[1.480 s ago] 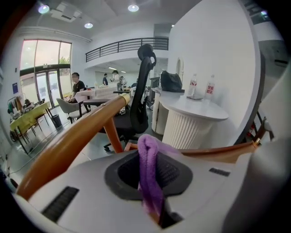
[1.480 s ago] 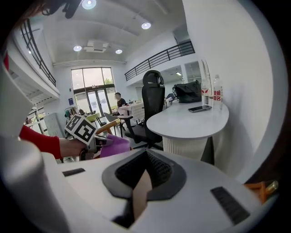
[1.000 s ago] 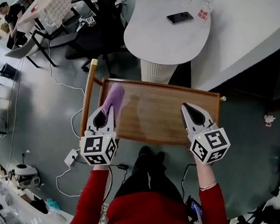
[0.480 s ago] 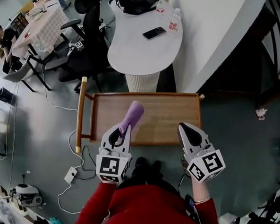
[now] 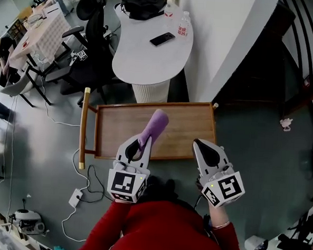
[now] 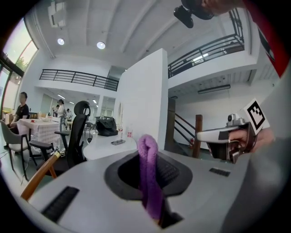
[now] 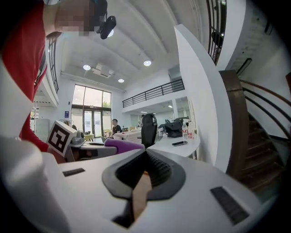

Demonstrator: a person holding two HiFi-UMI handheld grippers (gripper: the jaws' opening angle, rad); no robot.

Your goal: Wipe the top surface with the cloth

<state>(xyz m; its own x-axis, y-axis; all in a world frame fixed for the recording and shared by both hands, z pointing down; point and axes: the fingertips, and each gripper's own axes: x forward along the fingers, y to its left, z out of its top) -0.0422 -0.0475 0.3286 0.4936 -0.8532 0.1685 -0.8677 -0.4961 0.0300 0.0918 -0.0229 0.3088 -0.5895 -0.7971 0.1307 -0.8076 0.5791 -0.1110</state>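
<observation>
Between the person and one white counter (image 5: 145,57), one wooden counter (image 5: 183,123), rimmed top bare, apparently awaiting the wipe. Over the wooden counter's near edge, two grippers: left gripper (image 5: 144,140) clamped on the cloth and held level above the wood, probably to carry it to a starting spot; right gripper (image 5: 198,145) closed on nothing, kept aside at the near right corner. One purple cloth (image 5: 157,124), jutting forward over the near middle, seemingly not touching. Beyond the far edge, one phone (image 5: 163,39), two bottles (image 5: 182,24).
</observation>
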